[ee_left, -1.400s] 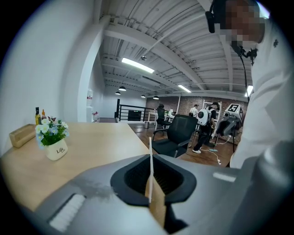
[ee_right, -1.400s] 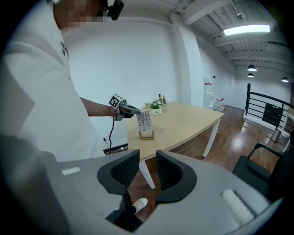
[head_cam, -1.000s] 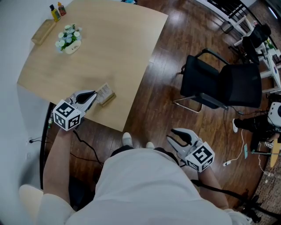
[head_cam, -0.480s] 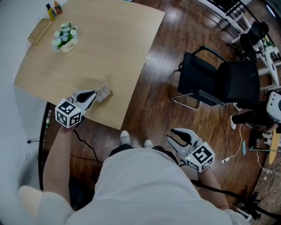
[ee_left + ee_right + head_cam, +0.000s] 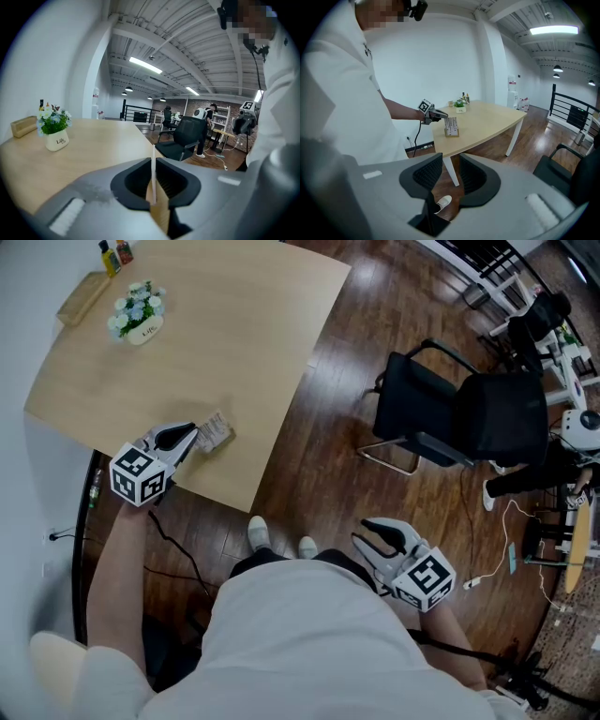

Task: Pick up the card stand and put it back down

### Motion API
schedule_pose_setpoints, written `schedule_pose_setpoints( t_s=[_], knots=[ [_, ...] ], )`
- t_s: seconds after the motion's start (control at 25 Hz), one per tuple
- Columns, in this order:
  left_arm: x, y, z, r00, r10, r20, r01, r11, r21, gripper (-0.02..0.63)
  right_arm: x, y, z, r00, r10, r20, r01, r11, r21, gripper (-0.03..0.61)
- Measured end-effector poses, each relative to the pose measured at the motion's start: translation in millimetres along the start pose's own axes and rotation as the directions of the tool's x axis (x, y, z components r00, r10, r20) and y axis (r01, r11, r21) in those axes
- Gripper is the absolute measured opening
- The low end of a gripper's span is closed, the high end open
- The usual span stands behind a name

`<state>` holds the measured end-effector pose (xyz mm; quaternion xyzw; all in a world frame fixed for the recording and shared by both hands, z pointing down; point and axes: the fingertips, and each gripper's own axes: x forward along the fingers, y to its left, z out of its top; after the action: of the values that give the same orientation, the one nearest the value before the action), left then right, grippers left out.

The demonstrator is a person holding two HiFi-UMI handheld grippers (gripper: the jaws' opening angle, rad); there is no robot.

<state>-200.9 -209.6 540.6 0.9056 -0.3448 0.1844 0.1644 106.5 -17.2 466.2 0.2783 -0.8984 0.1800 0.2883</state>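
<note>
1. Table (image 5: pixel 234 334): pale wood top, mostly bare. A black chair (image 5: pixel 469 418) stands well apart on the floor.
2. Right gripper (image 5: pixel 368 532): held low beside the person's body, over the floor. Its fingers are slightly apart with nothing between them.
3. Left gripper (image 5: pixel 187 435): at the table's near edge. Its fingers are closed on the card stand (image 5: pixel 215 431), with the thin card and wooden base between them.
4. Whether the base is clear of the table cannot be told.
5. Flower pot (image 5: pixel 136 315): far corner, not in the way.

Risk, as judged: the hold is narrow and off to one end, so the stand may pivot or the card slip from its base. Set down this near the edge, it could topple to the floor.
</note>
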Motion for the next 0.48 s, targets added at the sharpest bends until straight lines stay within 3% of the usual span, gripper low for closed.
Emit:
schedule_pose_setpoints(
  t_s=[0.24, 0.48],
  knots=[
    [-29, -1, 18, 0.988, 0.134, 0.076, -0.134, 0.991, -0.004, 0.035, -14, -5, -6, 0.999, 0.031, 0.016, -0.03, 0.998, -0.059, 0.118],
    [-90, -57, 28, 0.923, 0.352, 0.155, -0.345, 0.936, -0.073, 0.029, -39, -13, -14, 0.992, 0.113, 0.054, -0.105, 0.986, -0.131, 0.118]
  ],
)
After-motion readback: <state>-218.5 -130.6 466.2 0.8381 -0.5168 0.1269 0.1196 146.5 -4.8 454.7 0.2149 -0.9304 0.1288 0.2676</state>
